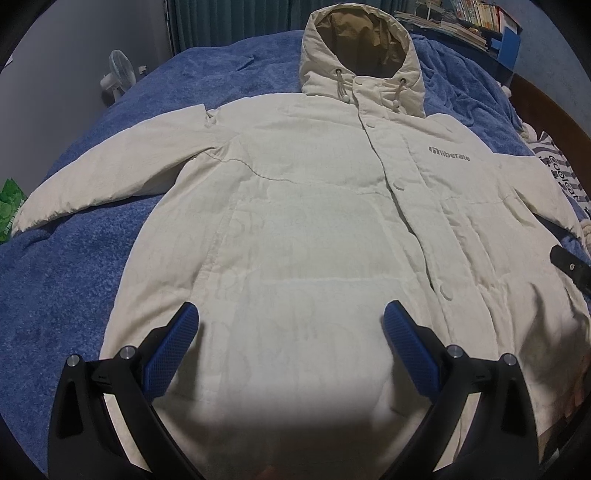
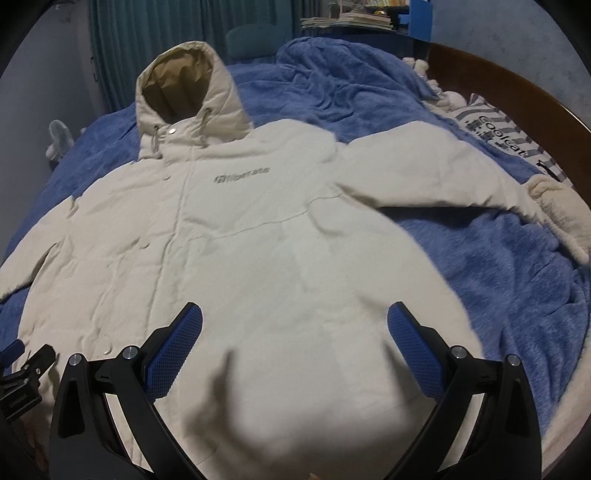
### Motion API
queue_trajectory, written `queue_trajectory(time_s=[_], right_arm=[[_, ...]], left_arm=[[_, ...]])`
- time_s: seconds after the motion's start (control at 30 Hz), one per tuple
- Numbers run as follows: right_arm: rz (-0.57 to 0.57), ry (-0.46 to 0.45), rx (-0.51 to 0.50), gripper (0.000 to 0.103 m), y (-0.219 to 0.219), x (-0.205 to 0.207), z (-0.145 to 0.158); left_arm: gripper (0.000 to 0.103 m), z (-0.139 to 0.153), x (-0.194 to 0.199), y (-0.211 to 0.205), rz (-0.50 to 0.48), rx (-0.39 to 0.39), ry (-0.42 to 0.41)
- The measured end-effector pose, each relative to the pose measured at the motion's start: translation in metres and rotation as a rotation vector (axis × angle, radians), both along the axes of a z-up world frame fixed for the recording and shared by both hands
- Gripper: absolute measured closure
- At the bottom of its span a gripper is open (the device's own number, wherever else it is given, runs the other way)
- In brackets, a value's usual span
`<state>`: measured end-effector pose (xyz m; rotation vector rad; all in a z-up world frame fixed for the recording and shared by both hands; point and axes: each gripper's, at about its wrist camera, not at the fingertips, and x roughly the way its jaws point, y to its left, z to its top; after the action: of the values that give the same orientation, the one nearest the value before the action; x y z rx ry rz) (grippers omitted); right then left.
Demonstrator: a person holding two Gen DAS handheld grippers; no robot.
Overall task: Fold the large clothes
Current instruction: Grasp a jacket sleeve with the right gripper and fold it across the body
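Observation:
A cream hooded puffer jacket (image 1: 303, 206) lies flat, front up, on a blue blanket (image 1: 74, 288), sleeves spread out and hood (image 1: 362, 55) at the far end. It reads "liberate" on the chest. My left gripper (image 1: 291, 328) is open and empty, held above the jacket's lower left half. My right gripper (image 2: 295, 328) is open and empty above the jacket (image 2: 258, 229) near its lower right half. The right sleeve (image 2: 443, 173) stretches toward the right. Part of the left gripper (image 2: 26, 373) shows at the right wrist view's lower left edge.
The blue blanket (image 2: 480, 266) covers the bed. A striped pillow (image 2: 498, 129) and wooden headboard (image 2: 517, 92) are at the right. A small fan (image 1: 118, 74) stands past the bed's left side. Shelves with books (image 1: 472, 18) and teal curtains (image 2: 166, 26) are behind.

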<state>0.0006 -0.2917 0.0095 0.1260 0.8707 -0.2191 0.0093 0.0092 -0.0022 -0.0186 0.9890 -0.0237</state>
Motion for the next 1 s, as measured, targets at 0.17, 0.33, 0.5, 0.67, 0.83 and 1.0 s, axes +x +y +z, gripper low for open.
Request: queue_trajectory(time_s=[0.17,0.33,0.5,0.67,0.83,1.0], right_arm=[[-0.039,0.003,-0.024,0.006,-0.019,0.012,0.007],[-0.029,0.023,0.072,0.006,-0.066,0.044,0.010],[-0.169,0.016,0.265,0.006,-0.147,0.065,-0.004],[-0.309,0.025,0.394,0.006,-0.218,0.080,-0.028],[-0.400,0.015,0.535,0.008,-0.267,0.092,-0.057],[-0.419,-0.042,0.579,0.047,-0.292,0.101,-0.060]], left_arm=[[0.008,0.008,0.003,-0.003,-0.009,0.009,-0.032],[0.008,0.039,0.014,-0.006,-0.010,0.070,-0.132],[0.008,0.038,0.047,-0.005,-0.052,-0.034,-0.087],[0.008,0.008,0.065,-0.007,-0.022,-0.013,-0.041],[0.008,-0.016,0.067,-0.012,-0.057,-0.010,0.004],[0.008,-0.032,0.067,-0.018,-0.081,0.036,0.005]])
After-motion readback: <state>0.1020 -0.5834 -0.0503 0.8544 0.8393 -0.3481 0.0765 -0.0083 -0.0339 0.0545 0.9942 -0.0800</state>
